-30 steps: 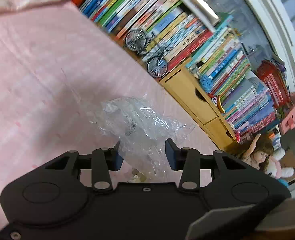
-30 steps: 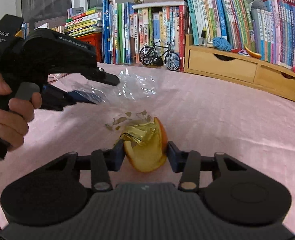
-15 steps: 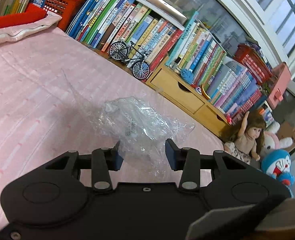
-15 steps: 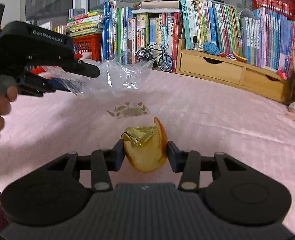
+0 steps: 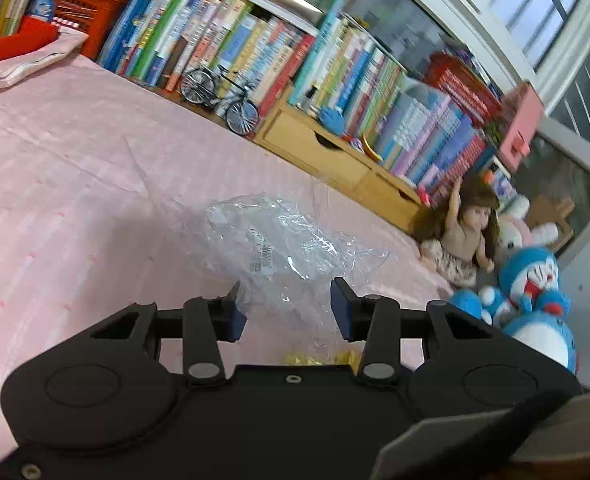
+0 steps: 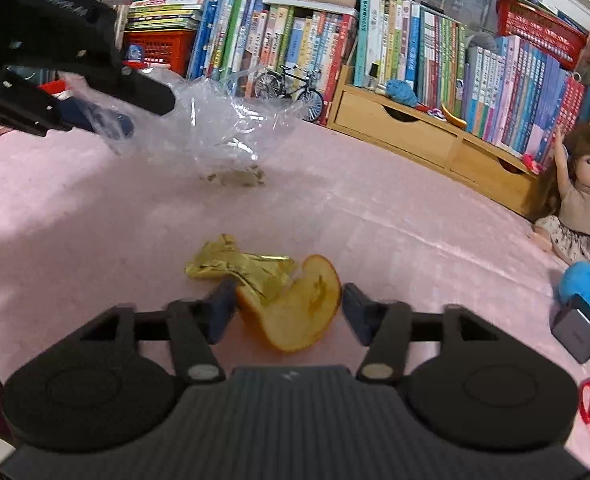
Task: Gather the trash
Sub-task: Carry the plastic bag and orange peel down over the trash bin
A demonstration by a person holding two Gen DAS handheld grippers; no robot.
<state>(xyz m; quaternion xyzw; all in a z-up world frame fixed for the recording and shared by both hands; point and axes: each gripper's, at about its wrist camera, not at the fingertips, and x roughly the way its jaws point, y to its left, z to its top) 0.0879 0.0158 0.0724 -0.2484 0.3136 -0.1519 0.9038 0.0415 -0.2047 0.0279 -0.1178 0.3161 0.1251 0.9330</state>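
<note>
Now right gripper [image 6: 285, 306] fingers opening, no longer pinching orange peel [image 6: 299, 312]; left gripper [image 5: 285, 306] unchanged, clenched on plastic bag [image 5: 283, 248].

Pink bedspread [image 6: 395, 208] fills the near ground. Far side: packed book row [image 6: 415, 48], low wooden drawer unit [image 6: 407, 128], red crate [image 6: 155, 46]. Windows [image 5: 535, 8] behind, probably daylight. Doll [image 6: 583, 200] right.

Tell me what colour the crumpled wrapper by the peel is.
Shiny gold wrapper, clearest in the right wrist view.
</note>
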